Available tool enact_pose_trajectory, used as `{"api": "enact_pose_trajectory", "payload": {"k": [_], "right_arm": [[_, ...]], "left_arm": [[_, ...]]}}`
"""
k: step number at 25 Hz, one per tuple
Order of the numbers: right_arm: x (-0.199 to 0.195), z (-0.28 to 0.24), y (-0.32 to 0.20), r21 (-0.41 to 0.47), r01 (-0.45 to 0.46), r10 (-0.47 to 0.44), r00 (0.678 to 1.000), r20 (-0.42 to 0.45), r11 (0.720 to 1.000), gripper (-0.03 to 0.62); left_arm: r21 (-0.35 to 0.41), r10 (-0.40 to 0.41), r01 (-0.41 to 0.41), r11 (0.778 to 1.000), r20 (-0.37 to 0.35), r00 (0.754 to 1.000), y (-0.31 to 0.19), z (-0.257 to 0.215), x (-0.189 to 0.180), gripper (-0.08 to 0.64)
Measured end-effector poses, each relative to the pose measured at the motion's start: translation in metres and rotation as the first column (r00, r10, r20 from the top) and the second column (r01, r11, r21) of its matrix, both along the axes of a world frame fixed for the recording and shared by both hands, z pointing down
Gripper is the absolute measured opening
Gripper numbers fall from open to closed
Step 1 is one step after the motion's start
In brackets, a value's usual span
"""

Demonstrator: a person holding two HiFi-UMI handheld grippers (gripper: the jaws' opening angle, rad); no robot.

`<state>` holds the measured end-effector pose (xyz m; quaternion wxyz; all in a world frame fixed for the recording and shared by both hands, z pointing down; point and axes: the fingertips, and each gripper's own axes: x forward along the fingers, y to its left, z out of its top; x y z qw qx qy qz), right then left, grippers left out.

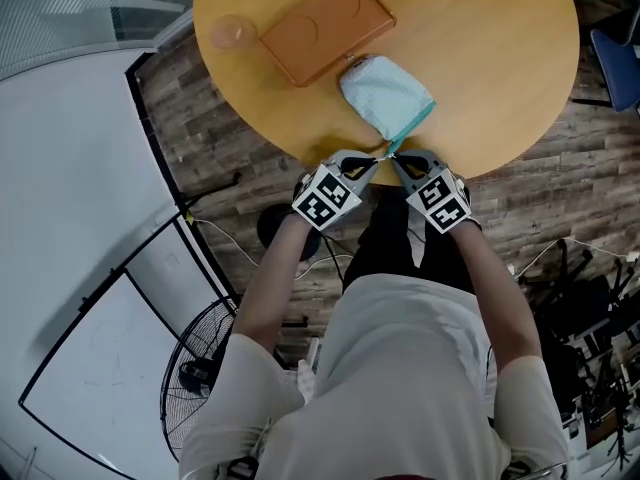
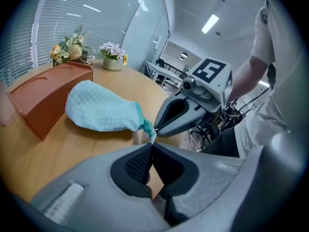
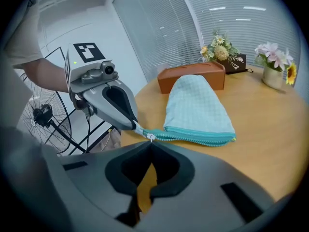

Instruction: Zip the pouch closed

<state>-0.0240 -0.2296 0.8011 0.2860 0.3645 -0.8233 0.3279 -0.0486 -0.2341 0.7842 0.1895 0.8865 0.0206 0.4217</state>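
Table, head view: round wooden table [image 1: 500, 88] over plank floor, with an orange box [image 1: 325, 28] and the pale blue pouch [image 1: 385, 96] lying near the edge closest to the person.
Arms, head view: both forearms stretched forward and converging; left gripper [image 1: 374, 161] and right gripper [image 1: 397, 160] tip to tip at the pouch's near corner, both pitched downward.
Left gripper view: own jaws pressed together, seemingly clamped on the teal end tab [image 2: 145, 125] that trails from the pouch; right gripper's tip just beside it.
Right gripper view: own jaws closed, pinching the small white zipper pull [image 3: 151, 137]; teal zipper [image 3: 198, 135] running away from it along the pouch's lower edge.
Progress, judged: both grips set, pull at the starting end, teeth apparently unjoined along the whole length; nothing closed yet.
Remaining, judged: pull to be drawn to the far end while the tab is held back.
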Motion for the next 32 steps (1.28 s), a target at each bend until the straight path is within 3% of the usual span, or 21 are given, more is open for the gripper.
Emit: {"api": "enact_pose_trajectory", "payload": {"k": [9,16,32], "right_arm": [[0.016,-0.012,0.0,0.006,0.026,-0.026,0.999,-0.028,1.0,0.003],[0.048,-0.012,-0.002,0.006,-0.018,0.018,0.998,-0.057,1.0,0.003],[0.103,-0.01,0.003,-0.022,-0.006,0.003,0.99,-0.143,1.0,0.003]], "left_arm": [[0.021,-0.03,0.029,0.999,0.022,0.999,0.002,-0.024,-0.003,0.018],[0.033,-0.069,0.067,0.997,0.035,0.997,0.004,-0.037,-0.013,0.018],[0.032,-0.184,0.182,0.983,0.061,0.981,-0.003,-0.033,-0.032,0.018]]}}
